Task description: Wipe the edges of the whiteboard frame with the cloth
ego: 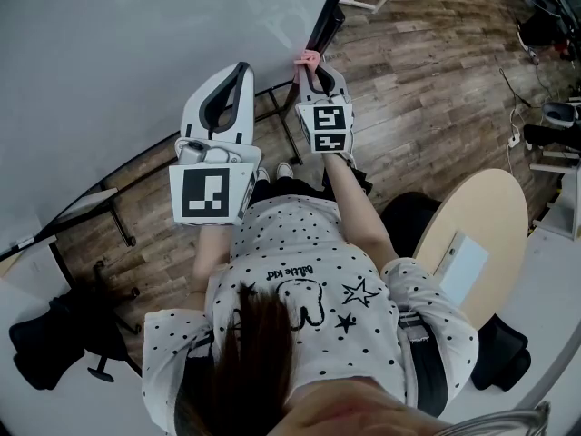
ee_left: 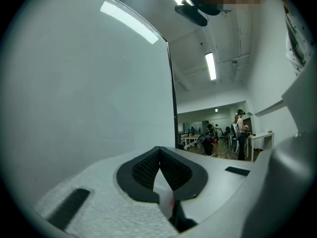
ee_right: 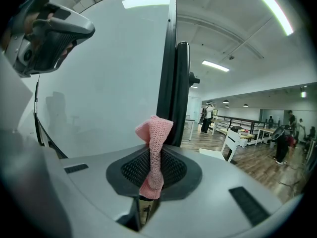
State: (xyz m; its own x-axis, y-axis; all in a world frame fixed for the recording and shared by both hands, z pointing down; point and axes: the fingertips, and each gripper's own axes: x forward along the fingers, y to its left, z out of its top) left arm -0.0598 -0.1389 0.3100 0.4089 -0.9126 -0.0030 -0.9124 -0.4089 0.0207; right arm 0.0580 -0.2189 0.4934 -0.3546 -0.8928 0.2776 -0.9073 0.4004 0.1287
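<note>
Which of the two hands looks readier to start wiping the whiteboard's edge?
Right, probably. The right gripper is shut on the pink cloth, which stands just in front of the black whiteboard frame. The left gripper is shut with nothing in it and faces the board surface.

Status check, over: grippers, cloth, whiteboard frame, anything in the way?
Left gripper shut, empty. Right gripper shut on pink cloth, close to the black whiteboard frame; contact unclear. Nothing between them.
</note>
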